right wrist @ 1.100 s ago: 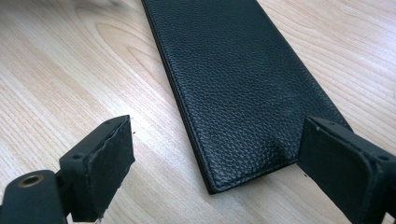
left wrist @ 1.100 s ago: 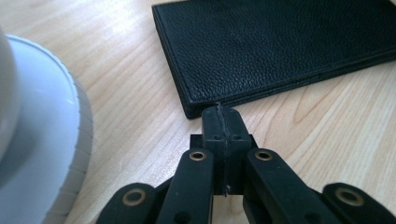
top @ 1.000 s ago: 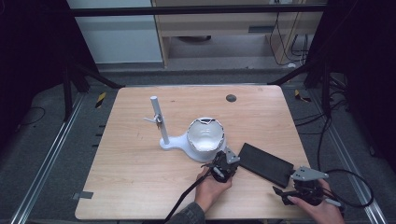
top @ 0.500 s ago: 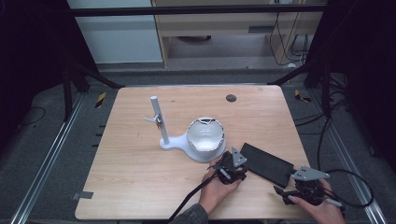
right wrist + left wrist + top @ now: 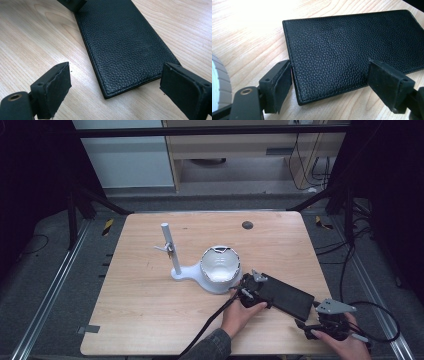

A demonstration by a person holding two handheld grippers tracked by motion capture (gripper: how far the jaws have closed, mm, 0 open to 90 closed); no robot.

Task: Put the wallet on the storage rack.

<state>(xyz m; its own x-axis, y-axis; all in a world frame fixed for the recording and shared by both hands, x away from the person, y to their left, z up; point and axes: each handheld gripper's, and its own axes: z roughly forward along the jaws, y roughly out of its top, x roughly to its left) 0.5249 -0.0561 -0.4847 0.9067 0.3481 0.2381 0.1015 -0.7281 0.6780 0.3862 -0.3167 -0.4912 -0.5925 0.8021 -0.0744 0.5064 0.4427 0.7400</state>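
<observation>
Now one black wallet lies flat; left tongs, just opening, straddle its end; right tongs gape.

No lettering, label, brand mark, number or sign can be read anywhere in these views. The black pebbled-leather wallet lying on the pale wooden table carries a plain grained face with stitched edges and no stamp. The white stand with its upright post, at about nine o'clock from the wallet, bears no legible marking either.
</observation>
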